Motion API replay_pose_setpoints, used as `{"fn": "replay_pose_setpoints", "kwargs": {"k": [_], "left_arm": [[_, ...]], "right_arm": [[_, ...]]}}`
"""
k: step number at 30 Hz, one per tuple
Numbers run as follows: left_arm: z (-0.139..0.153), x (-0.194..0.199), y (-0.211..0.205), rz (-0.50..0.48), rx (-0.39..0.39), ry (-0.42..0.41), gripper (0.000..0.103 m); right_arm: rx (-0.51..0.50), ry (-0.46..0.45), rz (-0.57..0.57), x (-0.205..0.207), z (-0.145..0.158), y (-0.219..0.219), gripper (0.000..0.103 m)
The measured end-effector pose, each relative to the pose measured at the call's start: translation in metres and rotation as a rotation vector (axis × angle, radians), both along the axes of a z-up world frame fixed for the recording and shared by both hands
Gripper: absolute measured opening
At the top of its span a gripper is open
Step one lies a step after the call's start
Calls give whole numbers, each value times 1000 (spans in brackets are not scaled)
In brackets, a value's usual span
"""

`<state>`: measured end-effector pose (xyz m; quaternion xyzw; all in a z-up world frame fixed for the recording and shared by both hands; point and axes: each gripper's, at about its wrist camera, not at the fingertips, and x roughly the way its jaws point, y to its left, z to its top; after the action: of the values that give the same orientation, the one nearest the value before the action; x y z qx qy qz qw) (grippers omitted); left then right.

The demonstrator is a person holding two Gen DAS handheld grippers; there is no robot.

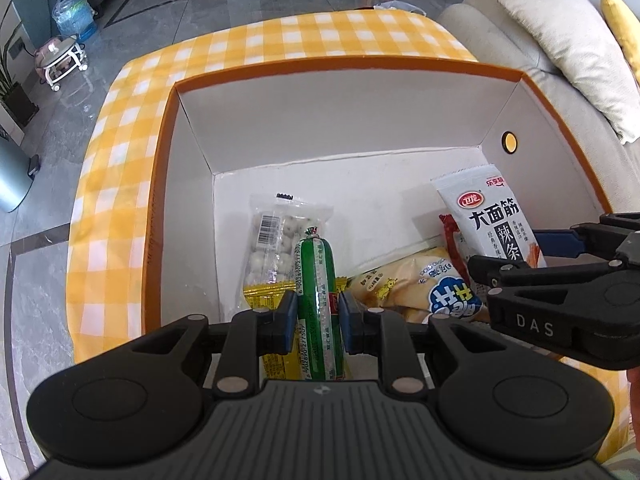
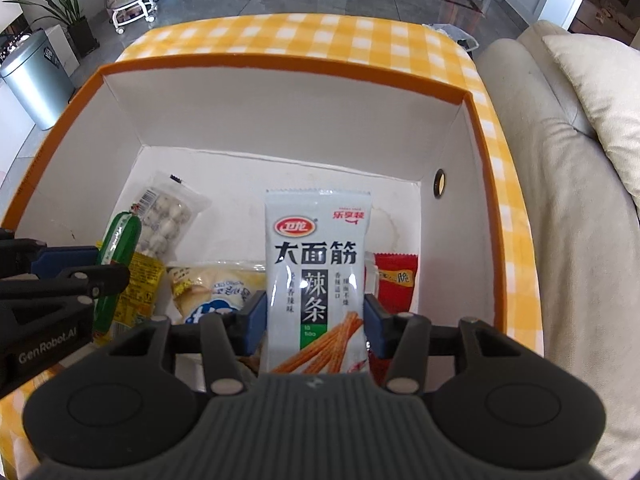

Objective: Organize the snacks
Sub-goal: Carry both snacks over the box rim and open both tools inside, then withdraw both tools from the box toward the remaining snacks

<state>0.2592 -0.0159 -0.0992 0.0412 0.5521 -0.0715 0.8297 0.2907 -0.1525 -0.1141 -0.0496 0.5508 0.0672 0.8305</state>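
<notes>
An orange box [image 1: 160,184] with white inner walls stands on a yellow checked table. My left gripper [image 1: 318,314] is shut on a green sausage [image 1: 316,280] and holds it over the box's near left part. My right gripper [image 2: 316,314] is shut on a white spicy-strip packet [image 2: 316,264] and holds it upright over the box's right part; the packet also shows in the left wrist view [image 1: 492,220]. In the box lie a clear bag of white balls [image 1: 272,244], a yellow packet [image 1: 264,294], a bread bag [image 1: 416,284] and a red packet [image 2: 394,276].
The box [image 2: 496,200] has a round hole [image 2: 440,184] in its right wall. A beige sofa [image 2: 560,200] with a cushion stands right of the table [image 1: 120,160]. A metal bin [image 2: 36,76], a plant and a water bottle [image 1: 74,14] stand on the floor to the left.
</notes>
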Motion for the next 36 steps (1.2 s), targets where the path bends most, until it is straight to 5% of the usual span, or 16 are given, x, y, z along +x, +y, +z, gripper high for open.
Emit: {"fn": "replay_pose_setpoints", "kwargs": {"k": [6,17,28,36], "left_arm": [[2,-2,0,-2,14,-13,24],[39,-23,9,23,16,-146,50],[72,-79,24,-9,41,-268,60],[81,-125,36,-16,2,-279,61]], "right_arm": [[12,10,-1,0,1,-2,50],[11,-122,-28,-18,39,-6,70],[116,-328,-123,-90,83,-26,72],[186,-356,-158,-150,91,-32,72]]}}
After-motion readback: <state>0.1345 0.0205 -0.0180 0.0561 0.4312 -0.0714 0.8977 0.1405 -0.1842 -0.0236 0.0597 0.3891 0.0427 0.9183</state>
